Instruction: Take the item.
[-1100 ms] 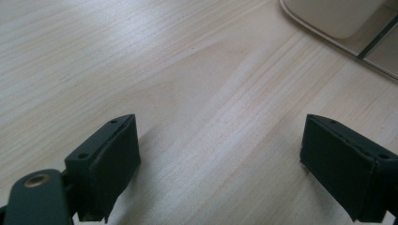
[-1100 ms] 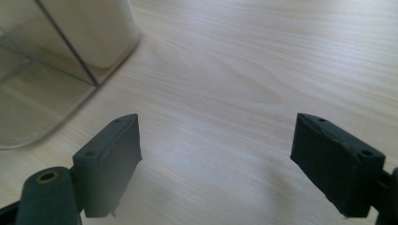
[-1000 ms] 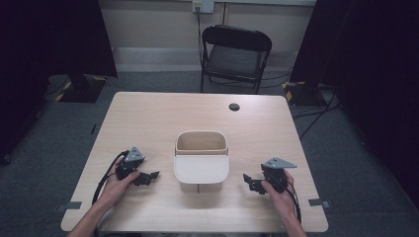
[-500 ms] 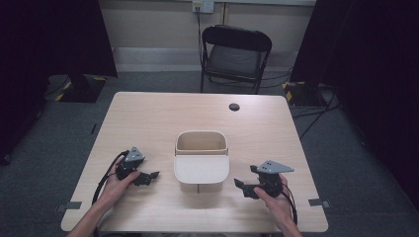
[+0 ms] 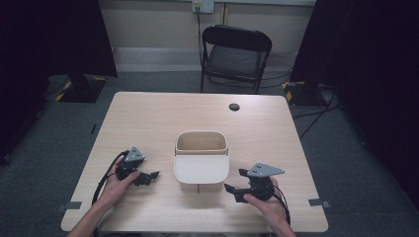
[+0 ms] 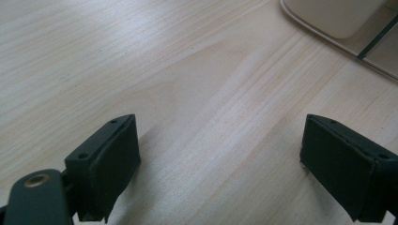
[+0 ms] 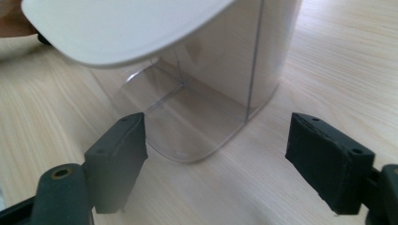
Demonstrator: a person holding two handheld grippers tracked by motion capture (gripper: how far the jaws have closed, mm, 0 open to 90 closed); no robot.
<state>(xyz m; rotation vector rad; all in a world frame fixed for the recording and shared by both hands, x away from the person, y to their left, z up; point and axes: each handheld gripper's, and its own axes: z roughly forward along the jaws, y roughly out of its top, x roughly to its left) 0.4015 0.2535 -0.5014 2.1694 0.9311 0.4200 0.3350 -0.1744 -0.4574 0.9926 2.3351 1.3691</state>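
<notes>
A clear, straight-walled container (image 5: 200, 143) with a white hinged lid (image 5: 201, 169) hanging open toward me stands at the table's middle. In the right gripper view the container (image 7: 206, 89) rises just beyond the jaws, its lid (image 7: 117, 28) overhead. My right gripper (image 5: 235, 180) sits right of the container and points at its base; it is open, its jaws have just been closing a little, and nothing is between them (image 7: 216, 159). My left gripper (image 5: 150, 177) rests left of the container, open and empty (image 6: 220, 159) over bare wood, the lid's corner (image 6: 328, 16) ahead of it.
A small black round object (image 5: 234, 106) lies near the table's far edge. A black folding chair (image 5: 232, 54) stands behind the table. Grey tape marks (image 5: 316, 202) sit at the front corners. A cable (image 5: 106, 170) trails from the left gripper.
My right gripper has moved left, closer to the container's front right side, and lifted slightly. The left gripper and the container have stayed put.
</notes>
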